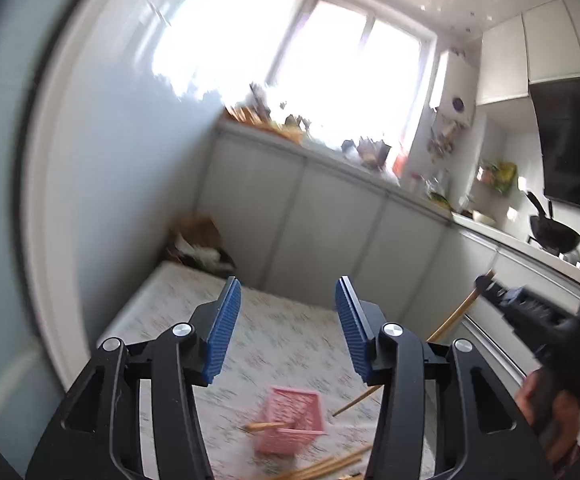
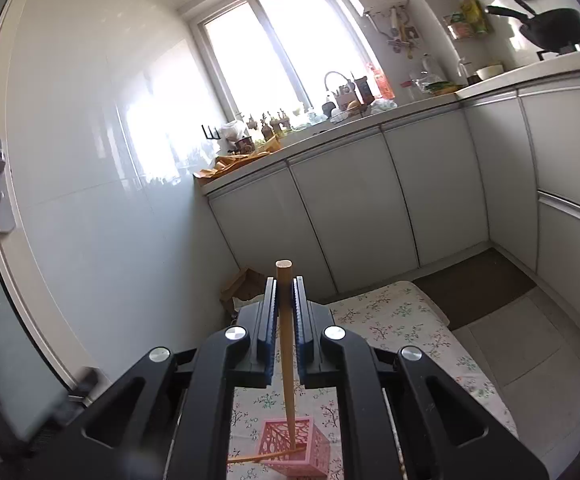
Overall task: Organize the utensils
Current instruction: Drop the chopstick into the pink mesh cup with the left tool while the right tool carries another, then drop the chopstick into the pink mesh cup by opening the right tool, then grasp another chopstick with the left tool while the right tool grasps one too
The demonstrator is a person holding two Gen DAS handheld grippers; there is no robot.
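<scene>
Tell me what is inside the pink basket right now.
One chopstick lies across the pink basket, poking out its side. The chopstick held by the right gripper hangs above it. The basket's bottom is hidden.

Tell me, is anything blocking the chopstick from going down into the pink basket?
Nothing visible blocks it. The right tool is shut on the chopstick, whose lower end points into the pink basket's open top. One chopstick already lies across the rim, off to the side.
</scene>
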